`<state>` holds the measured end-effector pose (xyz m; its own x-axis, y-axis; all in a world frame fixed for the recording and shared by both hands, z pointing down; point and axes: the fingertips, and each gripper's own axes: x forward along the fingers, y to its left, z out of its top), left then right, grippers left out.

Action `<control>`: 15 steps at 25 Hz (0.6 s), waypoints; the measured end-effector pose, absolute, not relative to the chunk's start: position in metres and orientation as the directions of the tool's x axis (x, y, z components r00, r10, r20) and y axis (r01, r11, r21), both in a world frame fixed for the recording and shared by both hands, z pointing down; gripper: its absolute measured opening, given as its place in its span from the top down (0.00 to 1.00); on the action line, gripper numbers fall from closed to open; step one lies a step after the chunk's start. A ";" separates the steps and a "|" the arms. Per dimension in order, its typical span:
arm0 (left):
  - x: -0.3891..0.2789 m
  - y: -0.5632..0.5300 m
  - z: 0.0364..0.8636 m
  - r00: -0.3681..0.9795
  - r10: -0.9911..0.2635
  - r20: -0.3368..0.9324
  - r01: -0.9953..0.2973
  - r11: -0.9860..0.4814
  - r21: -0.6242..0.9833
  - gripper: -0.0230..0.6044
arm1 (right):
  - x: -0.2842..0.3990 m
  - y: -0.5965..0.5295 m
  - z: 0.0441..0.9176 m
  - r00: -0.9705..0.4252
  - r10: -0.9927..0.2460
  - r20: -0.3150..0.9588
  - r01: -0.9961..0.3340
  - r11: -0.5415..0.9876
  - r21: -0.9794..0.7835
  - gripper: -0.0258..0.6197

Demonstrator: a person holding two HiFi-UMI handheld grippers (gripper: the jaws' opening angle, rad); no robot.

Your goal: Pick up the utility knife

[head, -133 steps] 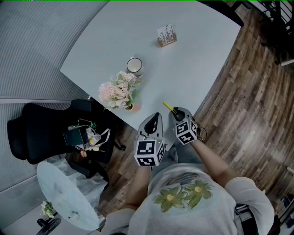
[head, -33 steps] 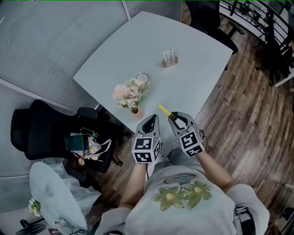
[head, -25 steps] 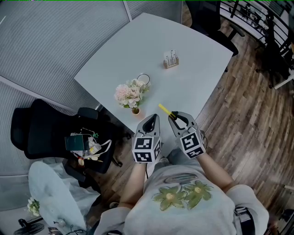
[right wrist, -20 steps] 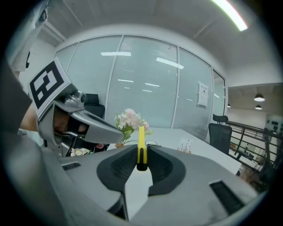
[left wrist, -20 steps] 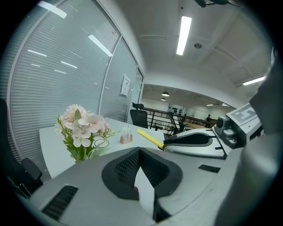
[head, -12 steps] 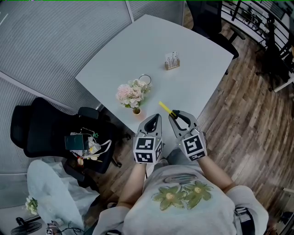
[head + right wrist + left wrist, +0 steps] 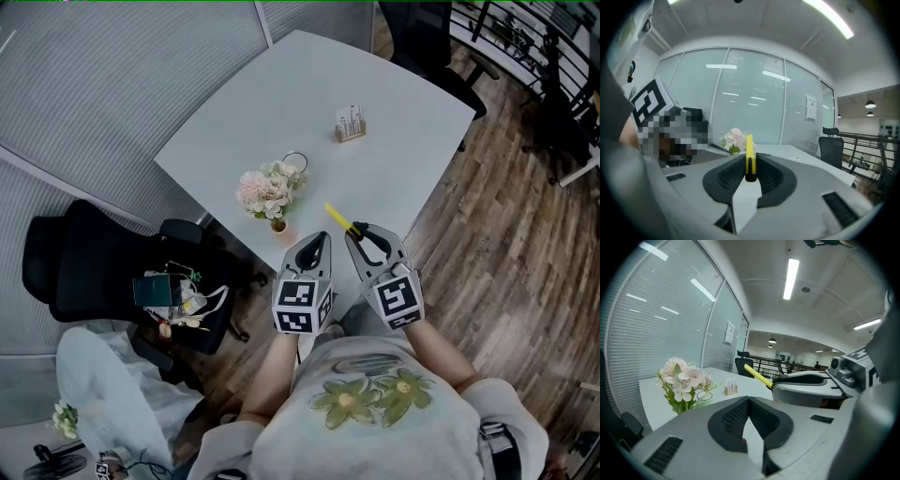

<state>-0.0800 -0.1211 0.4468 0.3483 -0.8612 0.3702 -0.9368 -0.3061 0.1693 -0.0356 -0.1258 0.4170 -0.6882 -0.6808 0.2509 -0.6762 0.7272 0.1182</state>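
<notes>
The utility knife [image 7: 337, 218] is yellow and slim. It sticks out forward from my right gripper [image 7: 361, 234], which is shut on its black rear end, and it hangs in the air over the near edge of the white table [image 7: 394, 178]. In the right gripper view the utility knife [image 7: 749, 151] stands on edge, pinched between the dark pads [image 7: 765, 174]. My left gripper [image 7: 317, 246] hovers just left of the right one, shut with nothing in it. In the left gripper view the utility knife [image 7: 757, 376] points toward the far side of the table.
A small pot of pink and white flowers [image 7: 267, 193] stands near the table's near left edge, with a glass [image 7: 294, 164] behind it. A small card holder [image 7: 350, 123] sits mid-table. A black office chair [image 7: 84, 272] with clutter is at the left, another chair [image 7: 427, 37] beyond the table.
My right gripper has risen a little with the knife still gripped. The left gripper has stayed where it was.
</notes>
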 end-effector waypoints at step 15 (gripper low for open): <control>-0.078 -0.117 0.447 0.351 -0.861 0.368 -0.936 -0.311 0.165 0.96 | -0.034 -0.122 0.419 -0.688 -0.682 0.248 -0.680 0.725 0.108 0.85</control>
